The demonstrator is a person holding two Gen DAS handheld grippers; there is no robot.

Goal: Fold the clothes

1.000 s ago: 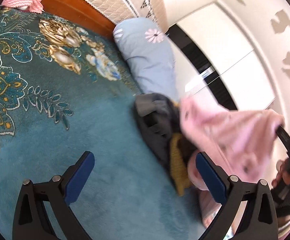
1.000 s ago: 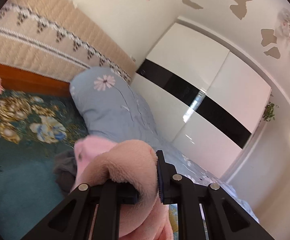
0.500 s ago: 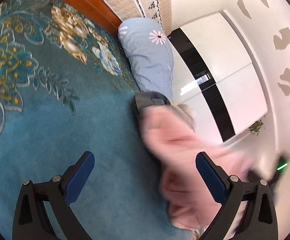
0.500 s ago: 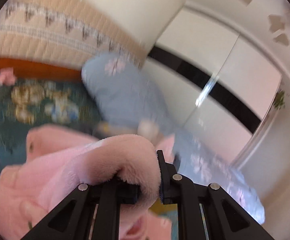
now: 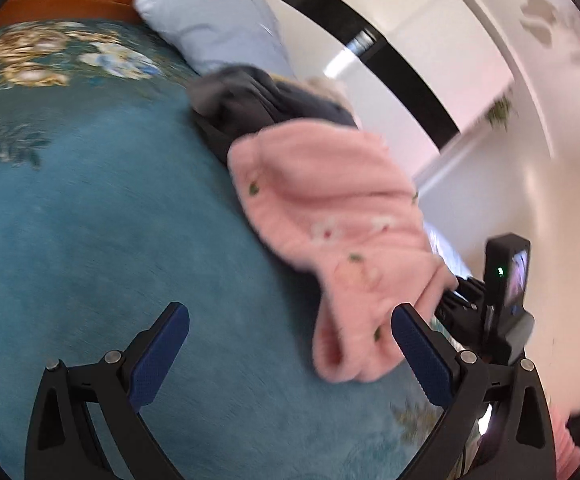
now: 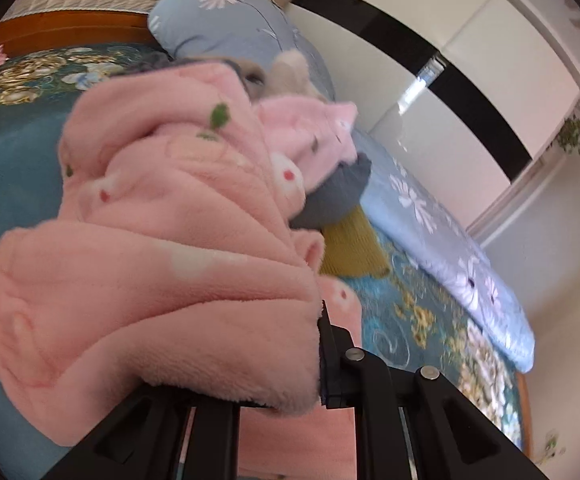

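Note:
A pink fleece garment (image 5: 330, 208) with small flower prints lies partly on the teal bedspread (image 5: 89, 220), its near end lifted toward the right. My right gripper (image 6: 290, 364) is shut on the garment (image 6: 161, 264), which covers most of that view; the gripper also shows in the left wrist view (image 5: 456, 300) at the garment's right end. My left gripper (image 5: 290, 344) is open and empty just above the bedspread, with the garment's hanging edge near its right finger (image 5: 418, 352).
A pile of dark grey (image 5: 257, 100), mustard (image 6: 350, 248) and other pink clothes (image 6: 310, 128) lies beyond the garment. A light blue flowered quilt (image 6: 450, 240) runs along the bed's far side. A wooden headboard (image 5: 61, 0) and white wardrobe (image 6: 470, 40) stand behind.
The right gripper has pulled the pink garment off the pile and down onto the bedspread toward me. The left gripper stayed open and turned toward the garment.

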